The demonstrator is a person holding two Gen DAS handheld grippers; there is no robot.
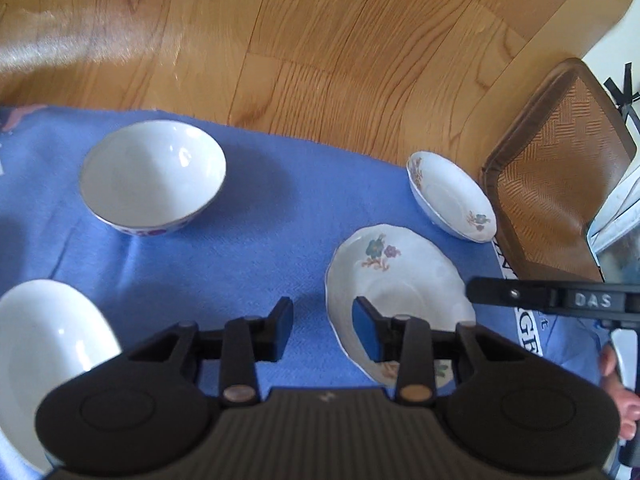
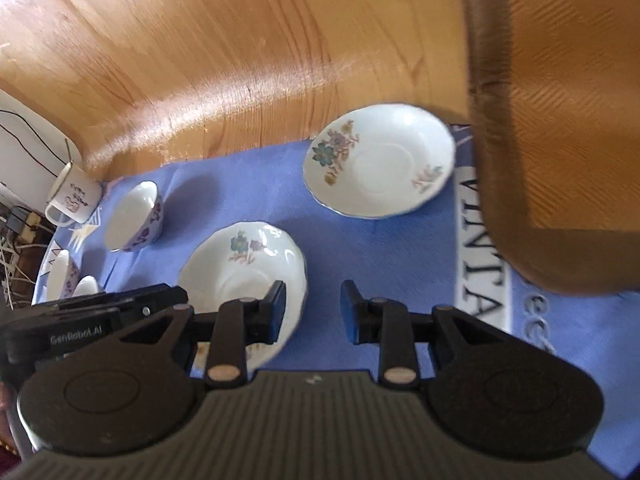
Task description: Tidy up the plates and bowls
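On blue woven cloth [image 1: 248,248], left to right: plain white glazed bowl [image 1: 44,364] at near-left edge, deeper white ceramic bowl with purple outer pattern [image 1: 154,178], scalloped floral porcelain saucer [image 1: 394,276], smaller floral porcelain dish [image 1: 450,196], all apart, none stacked. Brown woven tray [image 1: 560,184] just right of cloth, holding nothing visible. Left gripper [image 1: 322,330] part open, nothing held, one pad over scalloped saucer rim. Right gripper [image 2: 312,312] likewise part open, nothing held, hovering above cloth. Judged: sorting barely begun; every piece still to gather.
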